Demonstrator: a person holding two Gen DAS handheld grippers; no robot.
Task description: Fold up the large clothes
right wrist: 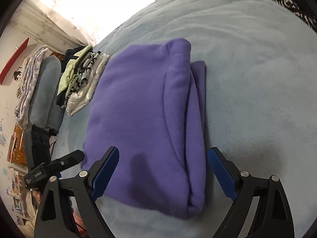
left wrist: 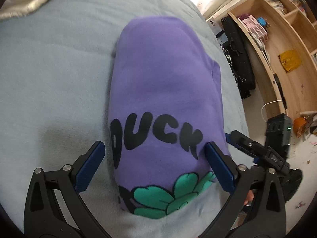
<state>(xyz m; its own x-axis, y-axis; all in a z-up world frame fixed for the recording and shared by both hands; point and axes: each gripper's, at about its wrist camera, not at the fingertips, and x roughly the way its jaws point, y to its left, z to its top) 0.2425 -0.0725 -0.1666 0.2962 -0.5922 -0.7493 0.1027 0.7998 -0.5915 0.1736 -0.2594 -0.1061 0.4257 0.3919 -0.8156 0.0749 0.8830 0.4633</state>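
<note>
Spread widest: a pale blue-grey fleece blanket [left wrist: 49, 75], soft, napped, faintly rippled. At the blanket's middle, a purple sweatshirt [left wrist: 164, 83], thick matte fleece, folded into a plump oblong with rounded ends; black puffy letters "DUCK" [left wrist: 156, 132] across its near part, and below them a teal clover-shaped print [left wrist: 168, 196] outlined in black. From the right wrist view, the same sweatshirt [right wrist: 142, 119] shows a plain side, layered folds stacked along its right edge, a narrow underlayer peeking out beside them. Left of the sweatshirt in that view, at the blanket's edge, a leaning stack of folded clothes [right wrist: 83, 79], pale green, black-and-white patterned, glossy white. Right of the sweatshirt in the left wrist view, beyond the blanket's edge, a light wooden shelf unit [left wrist: 277, 39] with small boxes in its compartments. Over the sweatshirt's near end, left gripper [left wrist: 156, 162]: black angular arms, flat blue ribbed pads, spread wide to either side of the lettering, clasping nothing. Over the sweatshirt's other near edge, right gripper [right wrist: 164, 170]: same build, jaws released and spread wide, fabric lying below and between the pads, no pad pressing on it.
</note>
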